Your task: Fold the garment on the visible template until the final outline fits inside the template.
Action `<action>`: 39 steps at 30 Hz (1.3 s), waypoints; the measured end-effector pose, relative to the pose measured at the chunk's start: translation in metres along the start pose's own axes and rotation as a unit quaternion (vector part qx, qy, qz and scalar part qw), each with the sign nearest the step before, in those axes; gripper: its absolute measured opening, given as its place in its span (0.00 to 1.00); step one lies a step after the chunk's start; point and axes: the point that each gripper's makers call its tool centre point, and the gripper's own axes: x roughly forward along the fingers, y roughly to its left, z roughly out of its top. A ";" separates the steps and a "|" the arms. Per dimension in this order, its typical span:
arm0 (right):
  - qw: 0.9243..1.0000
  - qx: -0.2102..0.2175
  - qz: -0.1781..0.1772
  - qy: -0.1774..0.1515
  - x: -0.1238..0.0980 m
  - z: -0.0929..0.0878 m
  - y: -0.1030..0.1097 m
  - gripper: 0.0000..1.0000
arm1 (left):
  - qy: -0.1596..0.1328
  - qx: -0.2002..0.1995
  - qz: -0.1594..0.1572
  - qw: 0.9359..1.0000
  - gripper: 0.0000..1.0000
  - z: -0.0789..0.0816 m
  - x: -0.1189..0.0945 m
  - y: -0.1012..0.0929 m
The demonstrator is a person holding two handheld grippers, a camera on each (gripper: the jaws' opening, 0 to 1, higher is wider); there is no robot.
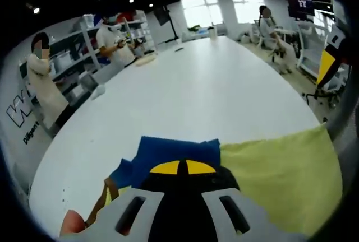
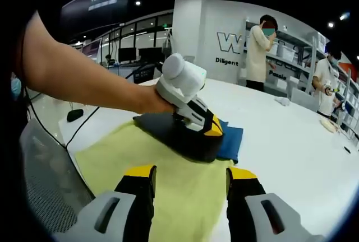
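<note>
A dark blue garment (image 2: 168,130) lies folded on a yellow-green template cloth (image 2: 168,191) on the white table; a brighter blue part (image 2: 233,140) sticks out on its far side. A person's hand holds my left gripper (image 2: 212,127) down on the garment. In the left gripper view its yellow-tipped jaws (image 1: 179,167) meet with no gap at the blue fabric (image 1: 174,149), and the template (image 1: 280,175) spreads to the right. My right gripper (image 2: 190,177) hovers open over the template's near part, short of the garment, with nothing between its fingers.
The white table (image 1: 196,85) stretches far ahead. People stand by shelves (image 1: 73,51) at its far side, and one person (image 2: 259,46) stands near a wall with lettering. A black cable (image 2: 84,113) and a small dark object (image 2: 74,115) lie near the table's left edge.
</note>
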 end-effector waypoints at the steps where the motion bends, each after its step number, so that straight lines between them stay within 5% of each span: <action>1: 1.000 0.000 0.000 0.000 0.000 0.000 0.000 0.51 | 0.000 0.002 0.000 1.000 0.00 0.000 0.002 -0.001; 14: 1.000 0.002 0.000 0.001 0.000 -0.001 0.000 0.50 | -0.003 0.015 -0.011 1.000 0.00 0.001 0.017 -0.012; 39: 1.000 0.003 0.000 0.004 0.001 -0.002 0.000 0.50 | 0.030 0.018 -0.014 0.999 0.02 -0.020 0.034 -0.021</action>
